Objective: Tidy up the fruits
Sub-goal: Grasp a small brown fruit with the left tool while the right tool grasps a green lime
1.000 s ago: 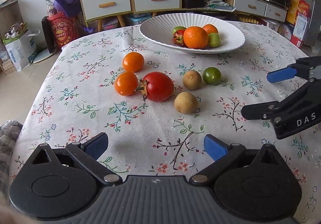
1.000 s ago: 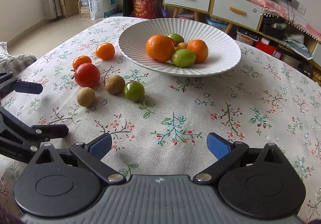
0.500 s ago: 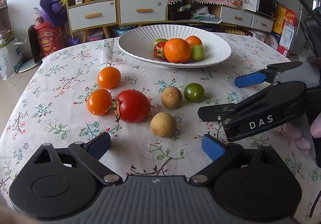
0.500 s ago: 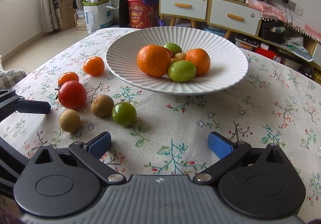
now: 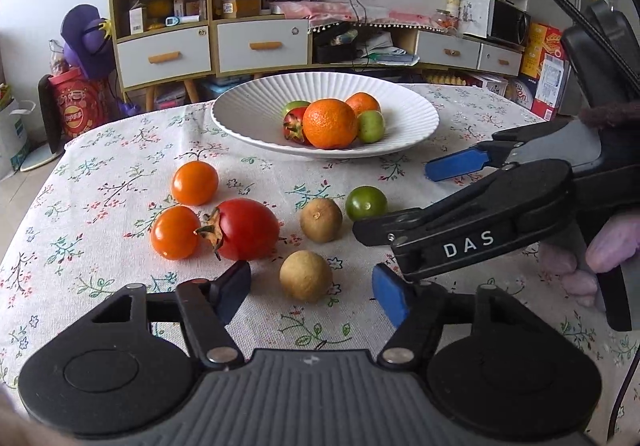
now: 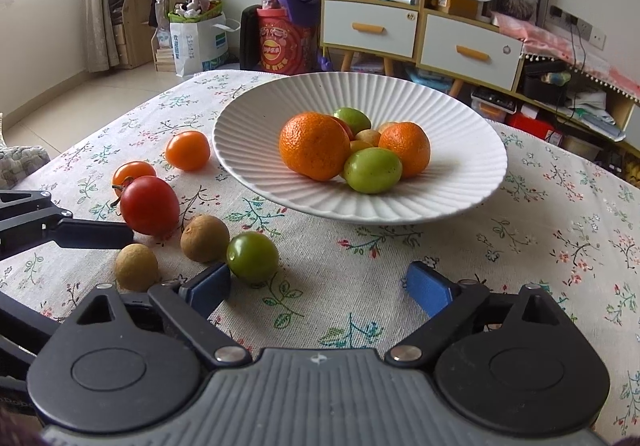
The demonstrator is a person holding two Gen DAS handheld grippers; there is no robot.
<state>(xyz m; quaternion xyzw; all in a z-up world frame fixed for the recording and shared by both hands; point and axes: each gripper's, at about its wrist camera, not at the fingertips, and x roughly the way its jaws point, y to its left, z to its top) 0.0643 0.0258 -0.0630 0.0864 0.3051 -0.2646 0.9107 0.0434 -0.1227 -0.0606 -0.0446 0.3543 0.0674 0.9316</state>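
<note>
A person is holding two grippers over a table with a floral cloth. The left gripper is closing, jaws apart, with a round brown longan sitting directly ahead between them, not yet touched. The right gripper is also narrowing, empty, with a green tomato just beside its left fingertip. A white ribbed bowl already holding fruit is lying beyond. Compared with a second ago, both grippers are sitting much closer to the loose fruit, and the left jaws are far narrower.
</note>
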